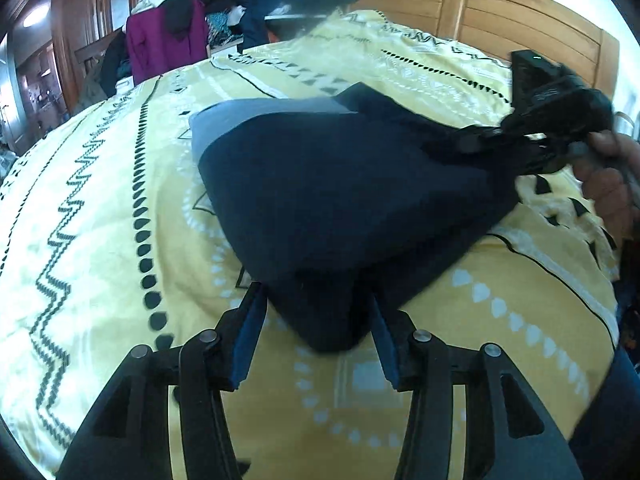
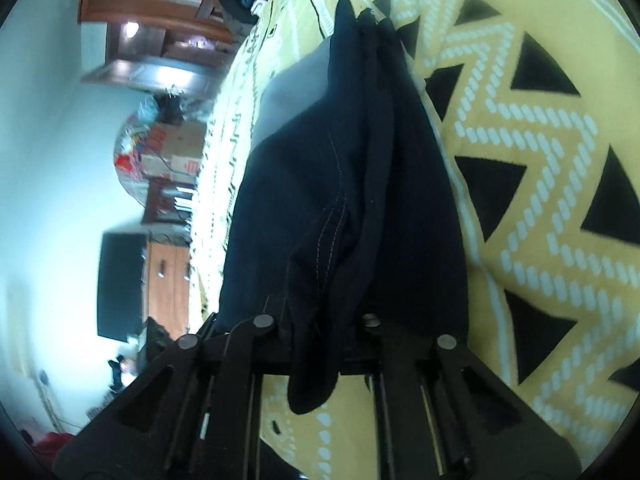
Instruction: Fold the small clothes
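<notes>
Left hand-held gripper [image 1: 316, 304], nearest the lens, jaws apart w/ a corner of the navy garment [image 1: 340, 196] between the blue pads, not pinched. Garment lies partly folded on the yellow bedspread [image 1: 100, 220]. Right hand-held gripper [image 2: 320, 324] clamped on its other end, cloth bunched btwn the jaws, lifted off the bed.
</notes>
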A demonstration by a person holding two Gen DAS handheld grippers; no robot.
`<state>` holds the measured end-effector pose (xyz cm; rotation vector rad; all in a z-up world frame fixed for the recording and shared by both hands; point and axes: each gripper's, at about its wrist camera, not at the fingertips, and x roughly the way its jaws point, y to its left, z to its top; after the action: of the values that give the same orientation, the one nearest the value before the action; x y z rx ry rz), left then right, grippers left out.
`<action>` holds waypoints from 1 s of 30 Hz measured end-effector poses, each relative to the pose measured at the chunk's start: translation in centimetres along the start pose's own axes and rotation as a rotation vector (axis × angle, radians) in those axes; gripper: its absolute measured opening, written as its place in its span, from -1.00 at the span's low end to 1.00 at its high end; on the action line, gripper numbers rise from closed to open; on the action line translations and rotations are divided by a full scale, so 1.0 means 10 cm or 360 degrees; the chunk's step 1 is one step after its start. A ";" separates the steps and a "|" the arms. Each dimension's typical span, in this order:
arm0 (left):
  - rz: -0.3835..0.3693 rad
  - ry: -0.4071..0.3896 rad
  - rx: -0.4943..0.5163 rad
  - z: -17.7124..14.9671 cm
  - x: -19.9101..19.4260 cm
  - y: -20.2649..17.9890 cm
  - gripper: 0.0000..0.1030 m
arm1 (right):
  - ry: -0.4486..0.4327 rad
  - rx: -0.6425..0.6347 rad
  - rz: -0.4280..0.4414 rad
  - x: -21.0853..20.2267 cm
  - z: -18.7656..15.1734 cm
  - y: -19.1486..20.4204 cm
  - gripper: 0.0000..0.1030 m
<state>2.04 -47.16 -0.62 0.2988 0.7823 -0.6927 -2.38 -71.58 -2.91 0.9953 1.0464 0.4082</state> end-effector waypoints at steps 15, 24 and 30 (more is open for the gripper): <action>0.0123 0.0035 0.0355 -0.12 -0.14 0.04 -0.24 | 0.0009 -0.0060 -0.0186 -0.01 -0.12 -0.21 -0.70; 0.0055 -0.0323 0.0166 0.31 -0.64 0.23 -0.24 | -0.0267 -0.0536 -0.0453 -0.29 -0.27 0.58 -0.69; -0.0031 0.0013 0.0191 0.12 0.23 0.14 -0.22 | -0.0048 -0.0597 -0.0550 0.34 -0.28 0.24 -0.86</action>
<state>4.77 -47.77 -1.50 0.4033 0.7533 -0.7586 -2.80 -66.61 -3.07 0.4737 1.0436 0.2879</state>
